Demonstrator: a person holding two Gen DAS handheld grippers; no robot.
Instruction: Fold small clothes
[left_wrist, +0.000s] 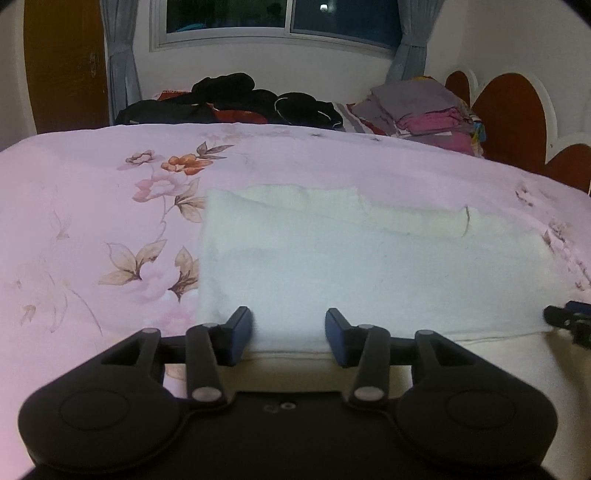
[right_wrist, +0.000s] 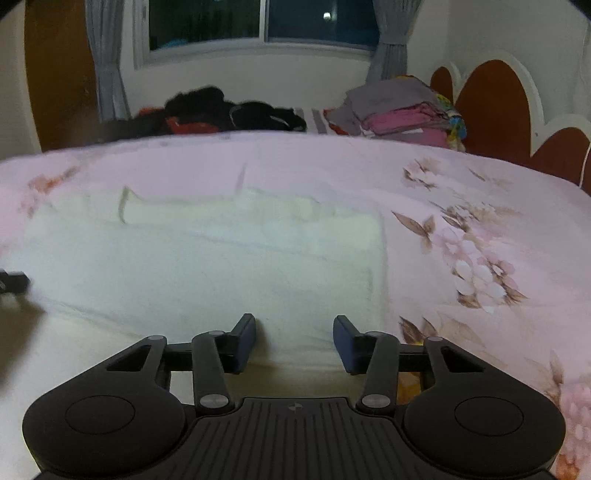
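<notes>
Left wrist view: the left claw (left_wrist: 289, 334) sits low over the near edge of a white garment (left_wrist: 369, 266), its two blue-padded fingers (left_wrist: 240, 332) spread apart with nothing between them but the cloth below. The garment lies flat on a bed covered by a pink floral sheet (left_wrist: 92, 221), with a folded band along its far edge. At the far right edge, the tip of the right claw (left_wrist: 569, 325) shows, close to the garment's near right corner. Behind the bed are a pile of dark clothes (left_wrist: 240, 99), a stack of folded clothes (left_wrist: 421, 110) in grey and pink, a window (left_wrist: 280, 18) with grey curtains, and a scalloped brown headboard (left_wrist: 517, 107).

Right wrist view: the right claw (right_wrist: 294, 338) is likewise held apart, gripping nothing, above the garment's (right_wrist: 207, 266) near edge, close to its right side. The pink floral sheet (right_wrist: 480, 229) spreads to the right. A dark tip of the left claw (right_wrist: 13, 282) shows at the far left edge.
</notes>
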